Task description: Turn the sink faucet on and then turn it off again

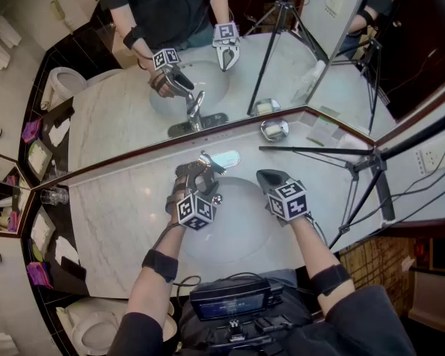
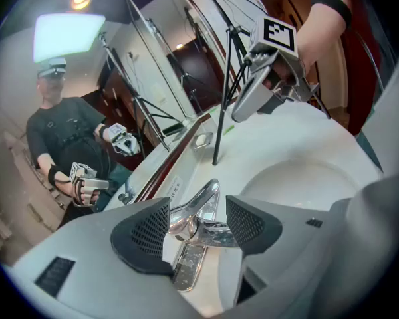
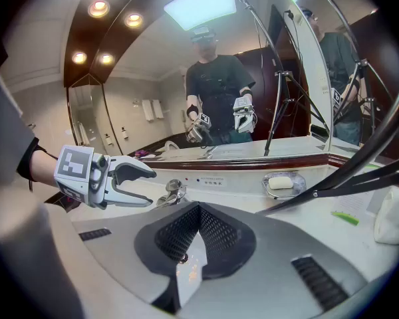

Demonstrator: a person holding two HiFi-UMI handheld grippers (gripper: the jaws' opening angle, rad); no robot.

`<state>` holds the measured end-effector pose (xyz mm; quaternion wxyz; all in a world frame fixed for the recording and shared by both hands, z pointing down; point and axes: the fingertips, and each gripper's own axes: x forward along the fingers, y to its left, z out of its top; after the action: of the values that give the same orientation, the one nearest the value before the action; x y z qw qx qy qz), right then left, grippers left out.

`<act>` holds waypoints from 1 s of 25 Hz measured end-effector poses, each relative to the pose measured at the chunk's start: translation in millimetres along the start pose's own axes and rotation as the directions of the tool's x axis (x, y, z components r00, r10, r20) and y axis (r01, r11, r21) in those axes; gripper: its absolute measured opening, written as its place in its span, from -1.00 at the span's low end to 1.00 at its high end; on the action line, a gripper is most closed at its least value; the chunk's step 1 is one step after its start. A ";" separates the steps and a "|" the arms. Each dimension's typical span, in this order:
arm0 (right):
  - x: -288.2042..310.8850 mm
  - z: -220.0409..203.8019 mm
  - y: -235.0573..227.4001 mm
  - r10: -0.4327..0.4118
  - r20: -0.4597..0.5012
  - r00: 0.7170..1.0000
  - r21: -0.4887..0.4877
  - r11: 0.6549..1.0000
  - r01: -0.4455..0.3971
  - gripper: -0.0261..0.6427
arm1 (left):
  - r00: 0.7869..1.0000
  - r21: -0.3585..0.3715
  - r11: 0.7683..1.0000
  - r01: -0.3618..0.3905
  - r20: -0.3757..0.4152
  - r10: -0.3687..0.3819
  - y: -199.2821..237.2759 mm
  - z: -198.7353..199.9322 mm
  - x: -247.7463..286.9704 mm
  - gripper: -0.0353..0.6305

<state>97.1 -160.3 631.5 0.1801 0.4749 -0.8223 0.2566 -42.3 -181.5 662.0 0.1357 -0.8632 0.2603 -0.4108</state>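
Note:
The chrome faucet (image 1: pixel 221 159) stands at the back rim of the white sink basin (image 1: pixel 241 221), below the mirror. My left gripper (image 1: pixel 196 175) is open, with its two dark pads on either side of the faucet's lever (image 2: pixel 209 193). In the left gripper view the left gripper (image 2: pixel 197 226) straddles the chrome body, with a gap showing on each side. I see no water running. My right gripper (image 1: pixel 270 178) hovers over the basin's right side, shut and empty. Its jaws (image 3: pixel 198 212) meet in the right gripper view, where the faucet (image 3: pixel 170 193) and the left gripper (image 3: pixel 143 185) sit to the left.
A soap dish (image 1: pixel 274 130) with a bar of soap sits at the counter's back right. A black tripod (image 1: pixel 360 165) leans over the right side of the marble counter (image 1: pixel 119 213). A glass (image 1: pixel 53 196) stands at the far left. A toilet (image 1: pixel 96 332) is below left.

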 end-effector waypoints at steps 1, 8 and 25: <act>-0.3 -0.5 -1.9 -0.001 -0.001 1.000 0.002 1.000 0.001 -0.85 | 1.000 0.028 1.000 -0.002 -0.007 0.002 -2.1 0.2 5.8 -0.10; 0.6 0.6 -11.0 -0.005 -0.011 1.000 -0.003 1.000 0.005 -0.85 | 0.999 0.183 0.983 -0.004 -0.047 0.012 -9.5 3.7 42.5 -0.10; -4.7 -7.3 -13.9 -0.014 -0.008 1.000 0.017 1.000 0.014 -0.85 | 0.996 0.154 0.987 -0.045 -0.066 0.055 -1.1 6.9 60.9 -0.52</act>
<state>111.9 -158.6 638.3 0.1811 0.4812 -0.8160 0.2642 -4.5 -214.6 697.1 0.2024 -0.8286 0.2543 -0.4558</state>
